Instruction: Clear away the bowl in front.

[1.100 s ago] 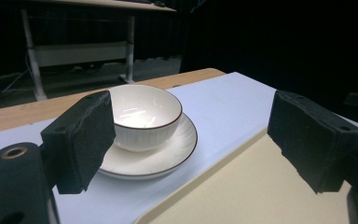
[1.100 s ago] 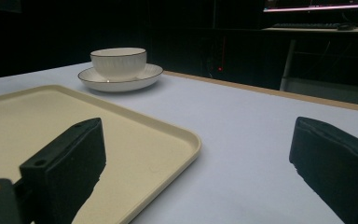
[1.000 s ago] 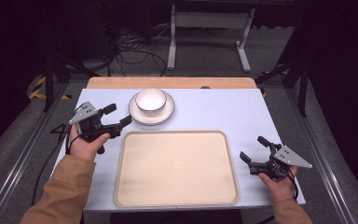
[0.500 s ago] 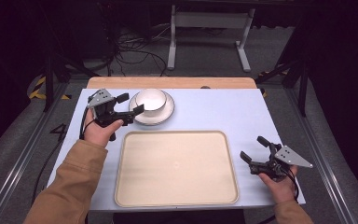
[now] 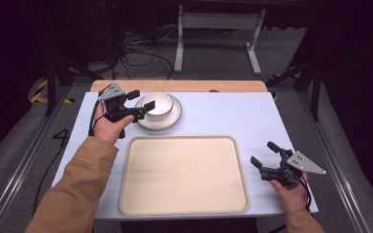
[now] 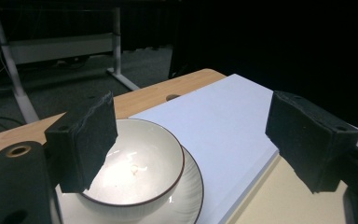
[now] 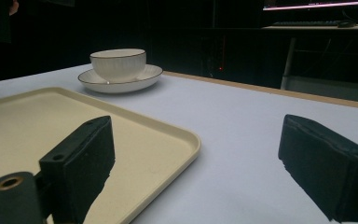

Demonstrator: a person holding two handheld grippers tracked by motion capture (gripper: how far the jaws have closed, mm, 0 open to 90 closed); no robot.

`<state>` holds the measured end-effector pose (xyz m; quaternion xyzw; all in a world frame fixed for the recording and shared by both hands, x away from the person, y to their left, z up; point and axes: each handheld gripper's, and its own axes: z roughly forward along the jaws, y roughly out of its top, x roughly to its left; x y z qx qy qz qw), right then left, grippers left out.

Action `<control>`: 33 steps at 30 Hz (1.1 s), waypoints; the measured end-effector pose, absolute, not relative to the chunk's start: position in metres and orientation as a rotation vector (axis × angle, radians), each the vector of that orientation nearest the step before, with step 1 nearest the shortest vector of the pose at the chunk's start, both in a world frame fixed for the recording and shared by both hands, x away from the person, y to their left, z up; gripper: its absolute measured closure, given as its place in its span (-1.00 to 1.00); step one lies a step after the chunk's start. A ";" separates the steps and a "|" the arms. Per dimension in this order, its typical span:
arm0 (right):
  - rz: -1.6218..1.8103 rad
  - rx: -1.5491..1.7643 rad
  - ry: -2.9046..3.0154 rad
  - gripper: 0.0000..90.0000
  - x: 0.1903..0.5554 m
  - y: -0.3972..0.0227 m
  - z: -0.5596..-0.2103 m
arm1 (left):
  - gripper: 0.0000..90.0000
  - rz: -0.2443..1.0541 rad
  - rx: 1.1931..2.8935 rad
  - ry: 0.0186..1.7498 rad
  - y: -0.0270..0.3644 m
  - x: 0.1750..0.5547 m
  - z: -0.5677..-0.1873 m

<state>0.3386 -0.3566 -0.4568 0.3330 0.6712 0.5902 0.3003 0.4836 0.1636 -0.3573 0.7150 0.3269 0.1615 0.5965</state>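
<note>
High view: bowl (image 5: 157,103) on saucer (image 5: 171,121), table's (image 5: 233,116) far left, beyond tray (image 5: 184,175).
Left gripper (image 5: 141,108): at bowl's left rim, wide open, having closed a touch, nothing gripped.
Right gripper (image 5: 264,159): open, empty, well apart.

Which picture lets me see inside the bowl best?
The left gripper view: it looks down into the bowl, showing its shiny white inside. The high view shows it small from above; the right gripper view shows its ribbed outside from the side.
</note>
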 end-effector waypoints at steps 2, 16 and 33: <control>1.560 0.881 1.782 -0.76 0.339 -0.356 -0.457 | -0.58 0.377 1.665 0.748 0.162 0.486 -0.354; 1.565 0.878 1.779 -0.78 0.338 -0.357 -0.457 | -0.48 0.397 1.734 0.722 0.151 0.506 -0.351; 1.576 0.881 1.782 -0.78 0.339 -0.357 -0.457 | -0.28 0.357 1.904 0.685 0.143 0.525 -0.358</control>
